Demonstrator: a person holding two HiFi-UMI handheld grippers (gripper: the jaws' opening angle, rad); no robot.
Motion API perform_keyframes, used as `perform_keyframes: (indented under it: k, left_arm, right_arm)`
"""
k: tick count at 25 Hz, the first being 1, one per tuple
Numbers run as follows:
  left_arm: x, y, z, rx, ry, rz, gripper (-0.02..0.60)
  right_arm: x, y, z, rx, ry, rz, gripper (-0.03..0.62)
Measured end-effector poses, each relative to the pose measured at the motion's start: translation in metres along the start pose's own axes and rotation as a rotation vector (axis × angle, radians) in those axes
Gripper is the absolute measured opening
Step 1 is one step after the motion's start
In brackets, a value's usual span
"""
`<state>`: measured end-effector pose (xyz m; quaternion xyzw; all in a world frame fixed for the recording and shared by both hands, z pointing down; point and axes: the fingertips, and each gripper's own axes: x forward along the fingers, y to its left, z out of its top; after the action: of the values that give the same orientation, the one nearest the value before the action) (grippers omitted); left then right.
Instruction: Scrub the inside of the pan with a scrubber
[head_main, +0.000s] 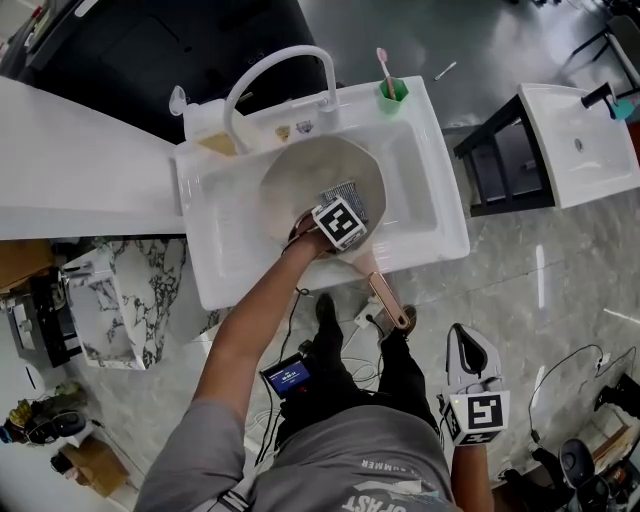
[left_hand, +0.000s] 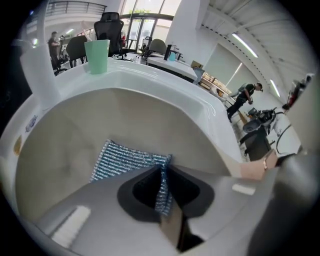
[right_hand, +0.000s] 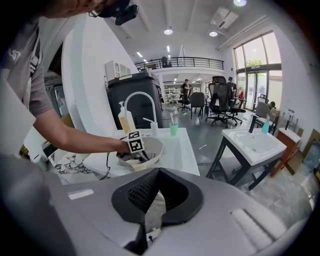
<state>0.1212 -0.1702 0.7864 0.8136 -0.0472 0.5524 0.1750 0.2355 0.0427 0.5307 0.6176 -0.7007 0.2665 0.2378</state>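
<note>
A cream pan (head_main: 300, 175) lies in the white sink (head_main: 420, 215), its rose-gold handle (head_main: 385, 295) sticking out over the front rim. My left gripper (head_main: 345, 205) reaches into the pan and is shut on a silver-blue mesh scrubber (head_main: 347, 193). In the left gripper view the scrubber (left_hand: 127, 159) lies flat against the pan wall (left_hand: 75, 145), one edge pinched between the jaws of the left gripper (left_hand: 162, 172). My right gripper (head_main: 468, 345) hangs low at my right side, away from the sink. Its jaws meet with nothing between them in the right gripper view (right_hand: 159, 170).
A white arched faucet (head_main: 275, 65) stands behind the sink, with a soap bottle (head_main: 205, 120) at its left and a green cup (head_main: 392, 92) holding a toothbrush at its right. A second basin on a black stand (head_main: 575, 140) is at far right. Marble blocks (head_main: 130, 295) sit left of my legs.
</note>
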Motion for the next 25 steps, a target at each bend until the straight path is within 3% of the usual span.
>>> perform_keyframes:
  k: [11,25]
  left_arm:
    - [0.005,0.051,0.026,-0.08,-0.047,0.102,0.034]
    - [-0.059,0.037,0.016,-0.062,-0.143,0.162,0.025]
  right_arm:
    - [-0.01,-0.011,-0.012,0.022,0.005,-0.028,0.002]
    - [-0.017,0.001,0.012,0.005,-0.044,-0.018,0.002]
